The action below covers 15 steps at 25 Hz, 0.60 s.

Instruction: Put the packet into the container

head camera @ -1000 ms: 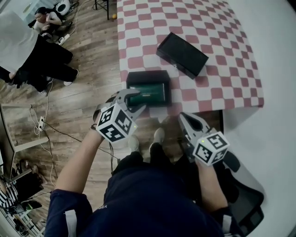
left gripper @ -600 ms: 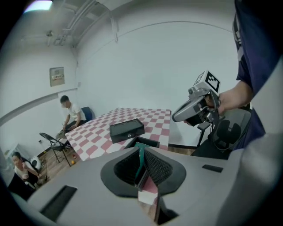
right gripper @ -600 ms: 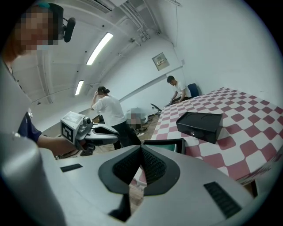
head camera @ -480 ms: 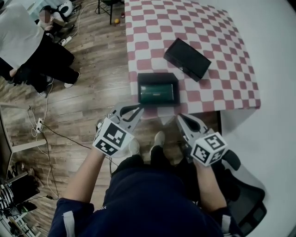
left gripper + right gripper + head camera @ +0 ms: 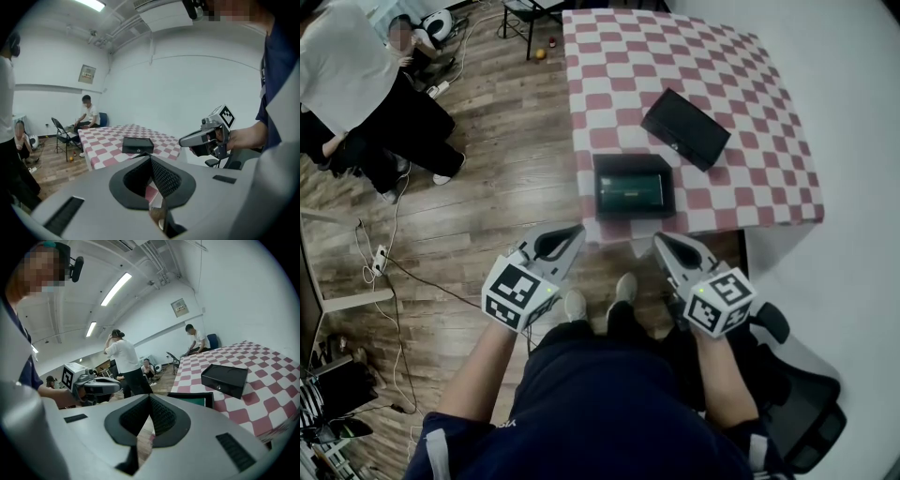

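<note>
— Two pairs of fingers, both pressed together with nothing between them. The left gripper (image 5: 575, 232) and the right gripper (image 5: 660, 240) hang low in the frame, well apart from the counter (image 5: 722, 75).

— And the packet (image 5: 630, 192)? We read that green patch as it, lying flat inside the open container (image 5: 599, 187) at the counter's near edge, just above centre frame.

— Then, as we judge it, the placing looks done and our job is a clean exit. We should keep both grippers low and clear of the rim, so nothing nudges the container off that edge.

— Agreed. If the packet needs seating, we come in from straight above, part the fingers only slightly, and press lightly.

— And we leave alone the black box (image 5: 686, 128) to the upper right of the container; it seems no part of this step.
</note>
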Motion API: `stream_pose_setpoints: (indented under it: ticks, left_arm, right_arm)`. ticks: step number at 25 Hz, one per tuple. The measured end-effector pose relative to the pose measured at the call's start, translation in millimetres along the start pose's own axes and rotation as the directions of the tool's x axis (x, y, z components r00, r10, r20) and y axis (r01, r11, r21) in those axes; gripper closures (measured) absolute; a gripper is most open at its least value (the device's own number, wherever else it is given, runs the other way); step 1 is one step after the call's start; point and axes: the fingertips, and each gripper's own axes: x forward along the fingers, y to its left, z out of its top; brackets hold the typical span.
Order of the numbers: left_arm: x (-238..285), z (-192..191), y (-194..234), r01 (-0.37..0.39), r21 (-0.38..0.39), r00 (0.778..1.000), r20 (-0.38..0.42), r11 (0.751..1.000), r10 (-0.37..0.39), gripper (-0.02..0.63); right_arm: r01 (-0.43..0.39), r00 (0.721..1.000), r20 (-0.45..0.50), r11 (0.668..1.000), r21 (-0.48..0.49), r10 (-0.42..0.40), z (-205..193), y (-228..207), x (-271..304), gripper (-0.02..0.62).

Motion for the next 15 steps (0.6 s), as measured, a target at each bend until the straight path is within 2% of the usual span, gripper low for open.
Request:
stream_pose_setpoints:
  ticks: [7, 15]
  left_arm:
    - [-21, -6, 10, -0.004, -0.044, 0.999, 0.036, 0.999, 0.006, 0.581]
    - [-19, -11, 8, 0.004, -0.039, 0.999, 0.032, 0.999, -0.003, 0.581]
  right_arm:
    - [-0.001, 1.000, -0.006, 1.000, -0.027, 0.001, -1, 17, 5, 0.578]
    - [-0.005, 1.000, 0.002, 0.999, -0.043, 0.005, 5, 18, 8, 0.579]
